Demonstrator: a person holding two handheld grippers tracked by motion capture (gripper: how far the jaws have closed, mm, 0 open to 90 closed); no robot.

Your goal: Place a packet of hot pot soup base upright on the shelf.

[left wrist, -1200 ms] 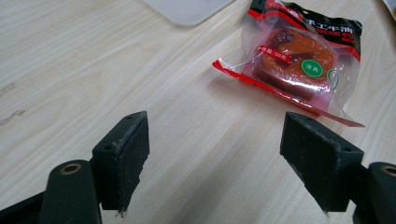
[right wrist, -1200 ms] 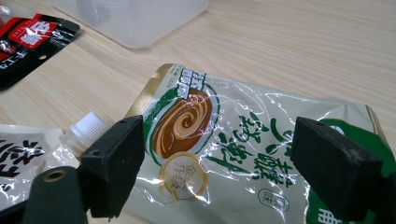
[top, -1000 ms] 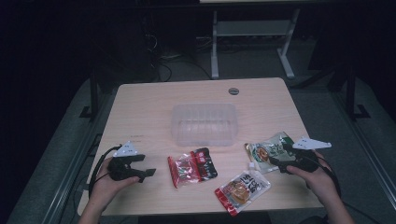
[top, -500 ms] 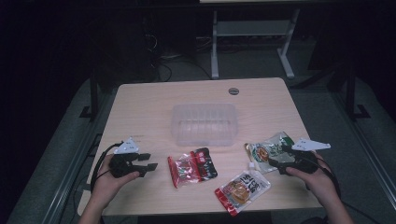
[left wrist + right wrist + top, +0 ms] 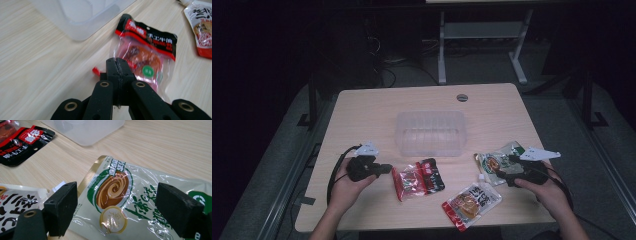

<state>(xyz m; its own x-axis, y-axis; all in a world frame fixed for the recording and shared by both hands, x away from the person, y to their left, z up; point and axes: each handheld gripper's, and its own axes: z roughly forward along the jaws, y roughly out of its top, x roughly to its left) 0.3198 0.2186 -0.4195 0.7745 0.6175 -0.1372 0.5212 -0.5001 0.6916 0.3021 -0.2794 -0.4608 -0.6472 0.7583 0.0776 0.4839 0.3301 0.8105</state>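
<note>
Three snack packets lie on a tabletop (image 5: pixel 362 110) as a person works a hand-held gripper in each hand, and none of them is in the clear plastic tub (image 5: pixel 430 133) that stands empty just beyond both tools, so the sorting appears barely begun, with every packet left to lift and drop in. The left hand-held gripper (image 5: pixel 384 169) has just been closing and its black jaws now meet flush, as the left gripper view (image 5: pixel 117 65) shows; they sit at the near edge of the red packet (image 5: pixel 146 58), whose corner pokes out beside the tips, though whether any film is pinched between them cannot be told. The right hand-held gripper (image 5: pixel 117 207) stands wide open, its two pads straddling the green-and-cream packet (image 5: pixel 120 195) without pressing on it, and holds nothing. A third packet, white and orange (image 5: pixel 472 200), lies just to the inner side of the right tool, nearer the person. Set against the view of a second ago, the left hand has slid inward across the tabletop from well clear of the red packet to right against it, and its jaws have gone from spread to shut; the right hand, the tub and all three packets sit where they were.
</note>
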